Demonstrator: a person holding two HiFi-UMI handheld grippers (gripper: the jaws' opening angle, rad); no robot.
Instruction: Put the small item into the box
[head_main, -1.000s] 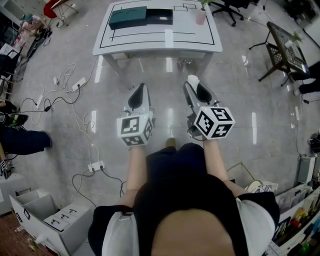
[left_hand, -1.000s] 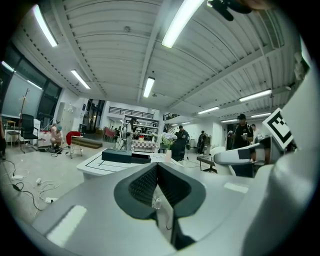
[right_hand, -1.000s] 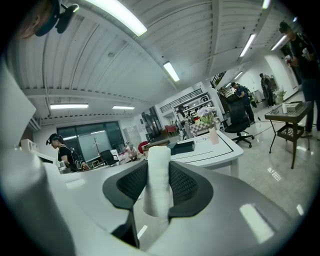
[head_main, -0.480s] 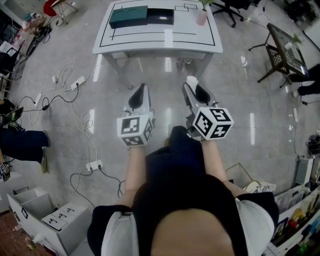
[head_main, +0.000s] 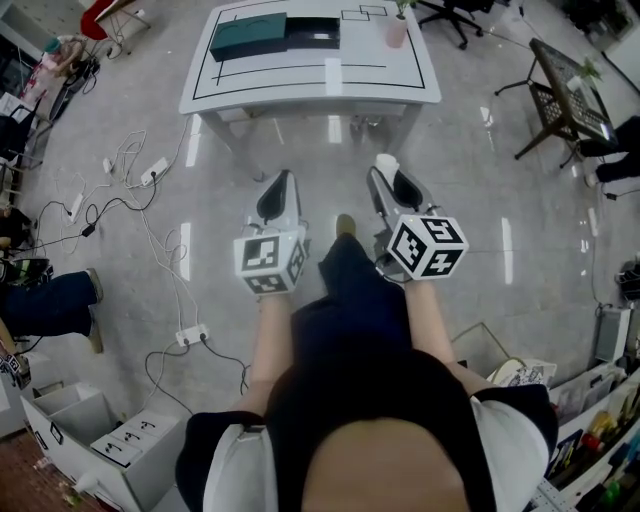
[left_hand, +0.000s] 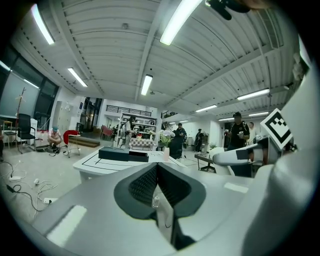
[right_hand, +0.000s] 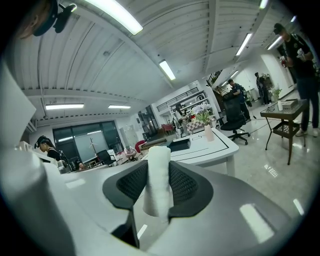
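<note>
On the white table (head_main: 310, 75) ahead lies a dark teal box (head_main: 248, 36) with a black open box (head_main: 312, 33) beside it; both show small in the left gripper view as the box (left_hand: 123, 154) and in the right gripper view as the box (right_hand: 180, 144). My right gripper (head_main: 385, 168) is shut on a small white roll (right_hand: 158, 180), which stands upright between its jaws (right_hand: 159, 165). My left gripper (head_main: 281, 178) is held level beside it, its jaws pressed together with nothing in them (left_hand: 157, 170). Both grippers are over the floor, short of the table.
A pink vase (head_main: 397, 30) with a plant stands on the table's right end. Power strips and cables (head_main: 150, 170) trail over the floor at left. A dark side table (head_main: 560, 90) stands at right, white cartons (head_main: 90, 440) at lower left. Several people are in the background.
The person's leg has swung forward between the grippers and the table has shifted slightly in the head view. Both grippers keep their pose, and the white roll stays held.
</note>
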